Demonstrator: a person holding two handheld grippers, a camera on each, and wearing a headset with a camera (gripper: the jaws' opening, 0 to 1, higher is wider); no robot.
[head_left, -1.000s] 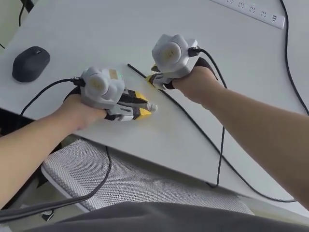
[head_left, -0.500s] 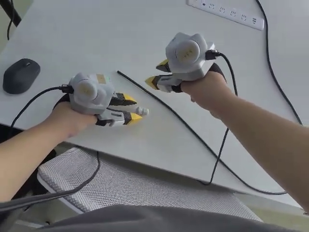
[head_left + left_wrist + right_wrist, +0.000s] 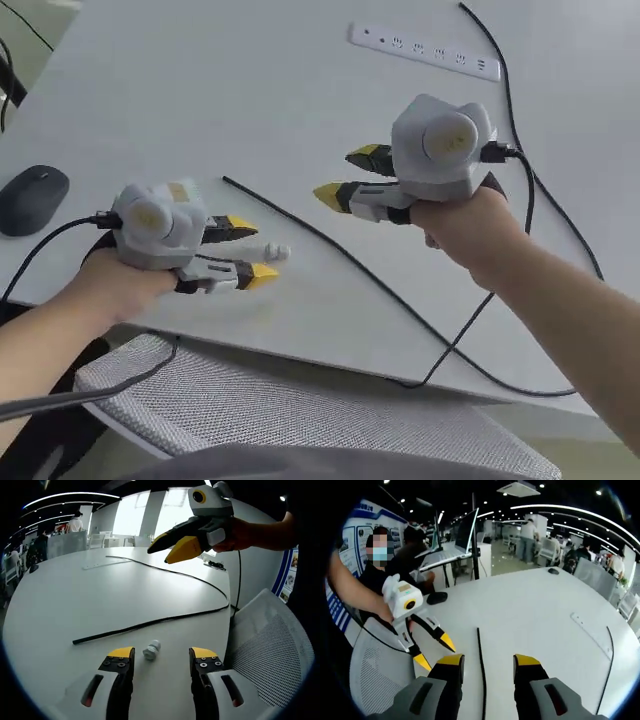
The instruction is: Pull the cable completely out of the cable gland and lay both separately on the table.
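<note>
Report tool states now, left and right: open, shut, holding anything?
Left tool: open, holding nothing; the cable gland lies on the table between its jaws.
Right tool: open, holding nothing, above the cable.

The left grey tongs with yellow tips (image 3: 252, 247) are pointing toward the right, with the jaws standing apart and gripping nothing. The right grey tongs with yellow tips (image 3: 340, 172) are hovering higher and pointing left, jaws also apart and empty.
</note>
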